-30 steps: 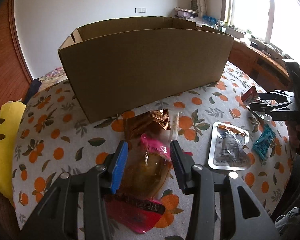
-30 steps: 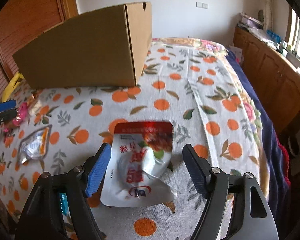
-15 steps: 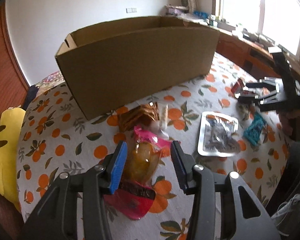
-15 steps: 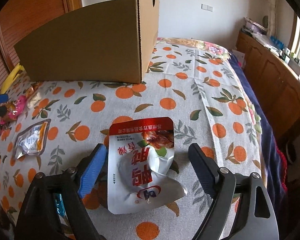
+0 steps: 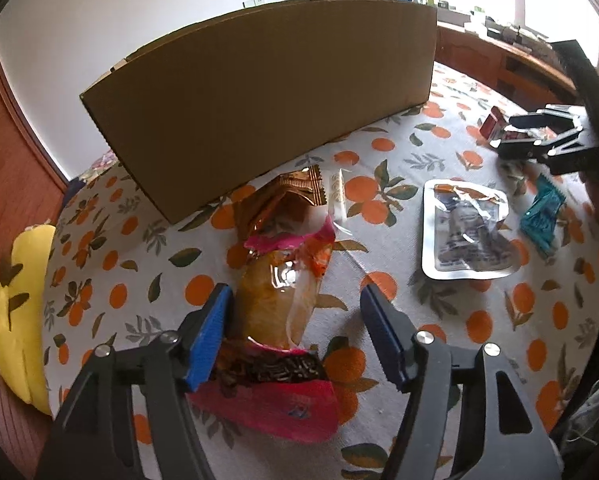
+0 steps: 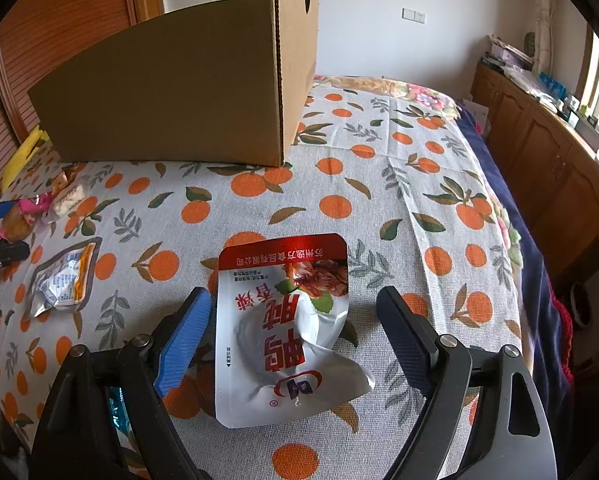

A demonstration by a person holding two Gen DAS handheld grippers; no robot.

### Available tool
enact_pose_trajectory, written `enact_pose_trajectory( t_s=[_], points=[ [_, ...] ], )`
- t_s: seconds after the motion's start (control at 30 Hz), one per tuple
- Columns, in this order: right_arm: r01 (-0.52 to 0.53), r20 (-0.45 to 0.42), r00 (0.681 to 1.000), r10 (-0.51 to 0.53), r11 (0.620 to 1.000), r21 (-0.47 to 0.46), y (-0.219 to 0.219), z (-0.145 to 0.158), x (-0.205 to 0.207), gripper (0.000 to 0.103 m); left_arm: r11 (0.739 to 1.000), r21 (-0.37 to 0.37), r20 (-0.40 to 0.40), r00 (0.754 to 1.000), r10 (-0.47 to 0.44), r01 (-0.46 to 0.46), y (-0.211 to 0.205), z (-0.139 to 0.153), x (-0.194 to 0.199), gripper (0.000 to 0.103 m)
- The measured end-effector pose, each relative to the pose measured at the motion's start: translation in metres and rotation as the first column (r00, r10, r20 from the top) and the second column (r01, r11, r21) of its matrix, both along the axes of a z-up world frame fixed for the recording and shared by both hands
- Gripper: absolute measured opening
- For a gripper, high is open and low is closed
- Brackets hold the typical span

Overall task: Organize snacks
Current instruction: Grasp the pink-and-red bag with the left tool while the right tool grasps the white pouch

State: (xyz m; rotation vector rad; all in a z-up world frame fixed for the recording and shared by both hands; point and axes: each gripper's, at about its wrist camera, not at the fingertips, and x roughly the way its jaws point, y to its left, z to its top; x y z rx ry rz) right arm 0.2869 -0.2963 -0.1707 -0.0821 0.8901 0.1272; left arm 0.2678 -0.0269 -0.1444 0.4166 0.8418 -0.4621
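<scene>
Lying lengthwise between the spread fingers of the left gripper [image 5: 295,334], the pink-ended snack packet [image 5: 277,308] is touched by one pad only; these jaws have just been opening. The white pouch [image 6: 285,328] is likewise straddled, ungripped, by the right gripper [image 6: 295,334], with the cardboard box [image 6: 187,92] beyond on the bed.

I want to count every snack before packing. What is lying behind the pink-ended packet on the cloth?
Behind the pink-ended packet lies a copper foil wrapper, its near end covered by that packet, with a small clear packet beside it.

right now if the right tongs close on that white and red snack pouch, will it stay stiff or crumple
The white and red pouch will probably crumple: it is already creased and puffed. Its glossy film may slip between the pads. It looks light, so it could slide on the tablecloth if nudged.
</scene>
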Motion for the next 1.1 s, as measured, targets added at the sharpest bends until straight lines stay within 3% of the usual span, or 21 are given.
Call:
enact_pose_trajectory(
  t_s=[0.4, 0.57, 0.67, 0.8, 1.1],
  points=[
    [0.000, 0.000, 1.000, 0.000, 1.000, 0.001, 0.001, 0.000, 0.000, 0.087, 0.998, -0.047, 0.002, 0.999, 0.042, -0.042, 0.004, -0.003, 0.007, 0.075],
    [0.000, 0.000, 1.000, 0.000, 1.000, 0.001, 0.001, 0.000, 0.000, 0.087, 0.998, -0.033, 0.035, 0.998, 0.048, -0.047, 0.002, -0.003, -0.001, 0.075],
    [0.000, 0.000, 1.000, 0.000, 1.000, 0.001, 0.001, -0.001, 0.000, 0.087, 0.999, -0.020, 0.025, 0.999, 0.048, -0.048, 0.001, 0.001, -0.004, 0.075],
    [0.000, 0.000, 1.000, 0.000, 1.000, 0.001, 0.001, -0.001, 0.000, 0.087, 0.996, -0.073, 0.037, 0.998, 0.047, -0.044, 0.008, 0.018, -0.007, 0.075],
    [0.000, 0.000, 1.000, 0.000, 1.000, 0.001, 0.001, -0.001, 0.000, 0.088, 0.996, -0.055, -0.033, 0.997, 0.067, -0.069, 0.014, 0.013, 0.006, 0.072]
  ],
)
